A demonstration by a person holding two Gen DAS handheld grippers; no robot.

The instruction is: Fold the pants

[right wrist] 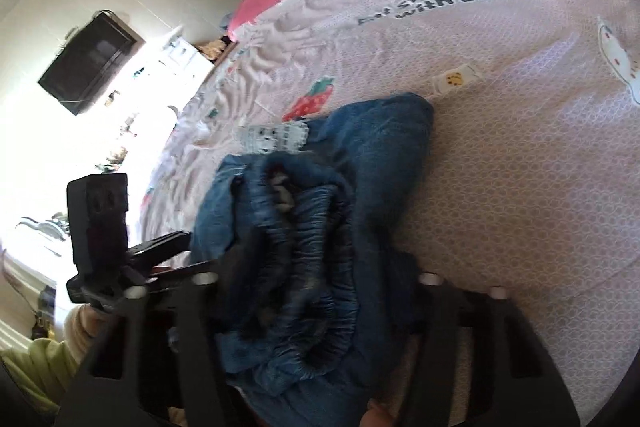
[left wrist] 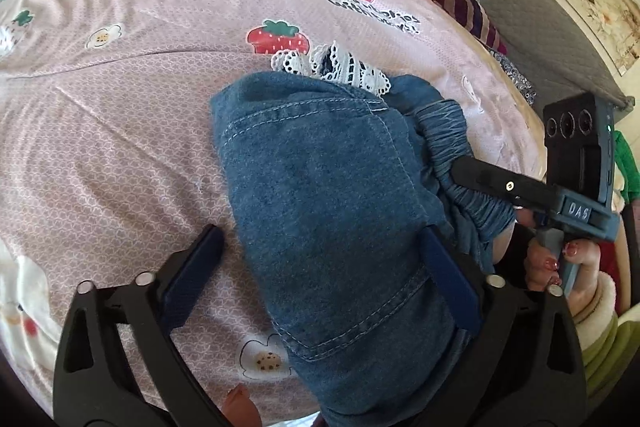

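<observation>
blue denim pants (left wrist: 320, 195) are seen bunched on a pink bedsheet (left wrist: 120, 131) printed with strawberries and flowers. in the left wrist view the back pocket with its pale stitching is shown, and white lace trim (left wrist: 332, 65) at the far end of the heap; the gathered elastic waistband (left wrist: 460, 155) lies at the right side. in this view the left gripper (left wrist: 326, 251) is held with its fingers wide apart, one finger on bare sheet left of the pants, the other on the denim, so the cloth is straddled and not pinched. the right gripper (left wrist: 480, 179) is also seen here from the side, its black finger laid on the waistband, with a hand (left wrist: 560, 263) on its handle. only the right wrist view shows the waistband opening from above, folded into dark ridges between the right gripper's fingers (right wrist: 196, 315); whether cloth is really clamped cannot be told, because the picture is blurred. a wall television (right wrist: 90, 61) is visible only there. the long axis of the pants runs away from the left camera, lace end far, waistband turned to the right gripper.
</observation>
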